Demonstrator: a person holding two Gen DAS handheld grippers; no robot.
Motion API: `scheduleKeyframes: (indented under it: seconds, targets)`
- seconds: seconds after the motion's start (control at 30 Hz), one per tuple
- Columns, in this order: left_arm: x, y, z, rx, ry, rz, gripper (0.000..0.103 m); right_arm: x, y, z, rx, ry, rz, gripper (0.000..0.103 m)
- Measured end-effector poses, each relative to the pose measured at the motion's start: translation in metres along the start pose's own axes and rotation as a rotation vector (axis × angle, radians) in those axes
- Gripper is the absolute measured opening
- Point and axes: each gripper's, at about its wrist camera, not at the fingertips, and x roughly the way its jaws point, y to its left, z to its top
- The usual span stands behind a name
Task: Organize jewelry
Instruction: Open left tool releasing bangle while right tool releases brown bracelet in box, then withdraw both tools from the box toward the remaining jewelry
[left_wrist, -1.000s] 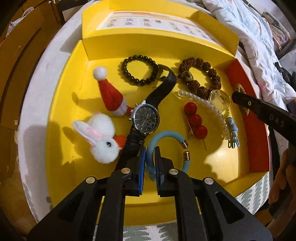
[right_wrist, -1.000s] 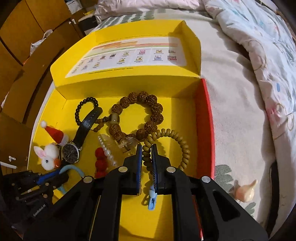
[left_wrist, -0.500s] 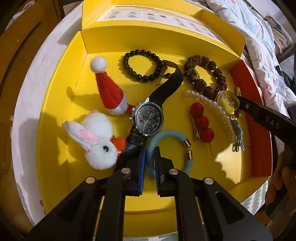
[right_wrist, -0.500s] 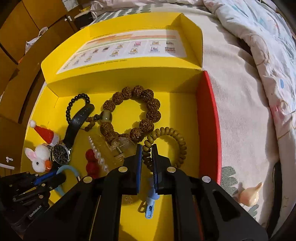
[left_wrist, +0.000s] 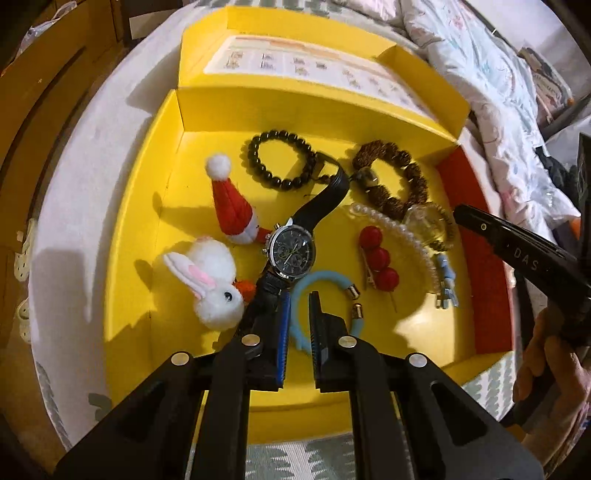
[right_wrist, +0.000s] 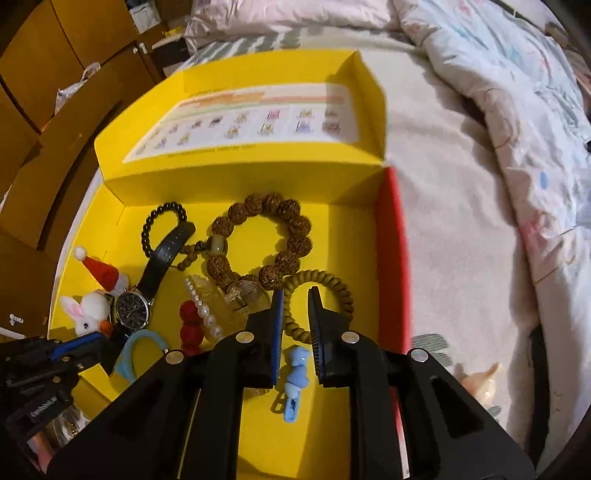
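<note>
Beside left tool (left_wrist: 298, 308): watch (left_wrist: 291, 248), rabbit (left_wrist: 210, 282).

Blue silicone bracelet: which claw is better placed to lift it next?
Left. The left claw already straddles the blue silicone bracelet, jaws slightly apart. The right claw sits around the olive bead bracelet.

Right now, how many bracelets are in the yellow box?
4: black bead bracelet at the back, brown seed bracelet beside it, blue bracelet between the left gripper's fingers, olive bracelet between the right gripper's.
</note>
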Motion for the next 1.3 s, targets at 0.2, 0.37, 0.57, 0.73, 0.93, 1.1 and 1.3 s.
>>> scheduleKeyframes:
  seconds: [0.2,0.37,0.57,0.73,0.93,1.1,1.3]
  targets:
    - [-0.040,0.000,-0.012,0.021,-0.093,-0.002,0.031,-0.030,-0.010,0.000,-0.004,-0.057,-0.011,0.019]
    - [-0.059,0.001,-0.027,0.064,-0.135,0.004,0.041,-0.051,-0.028,-0.004,0.021,-0.070,-0.021,0.019]
    - [-0.082,0.026,-0.047,0.048,-0.161,-0.003,0.044,-0.081,-0.060,-0.023,0.071,-0.124,-0.042,0.019]
    - [-0.105,0.048,-0.073,0.064,-0.220,0.024,0.057,-0.091,-0.094,-0.064,0.137,-0.143,-0.040,0.020]
    - [-0.101,0.076,-0.110,0.055,-0.185,0.066,0.057,-0.076,-0.118,-0.109,0.226,-0.095,-0.038,0.020]
    - [-0.088,0.095,-0.146,0.004,-0.121,0.072,0.057,-0.072,-0.113,-0.139,0.225,-0.064,-0.051,0.020]
    - [-0.070,0.103,-0.178,-0.030,-0.048,0.099,0.057,-0.076,-0.103,-0.154,0.232,-0.069,-0.028,0.020]
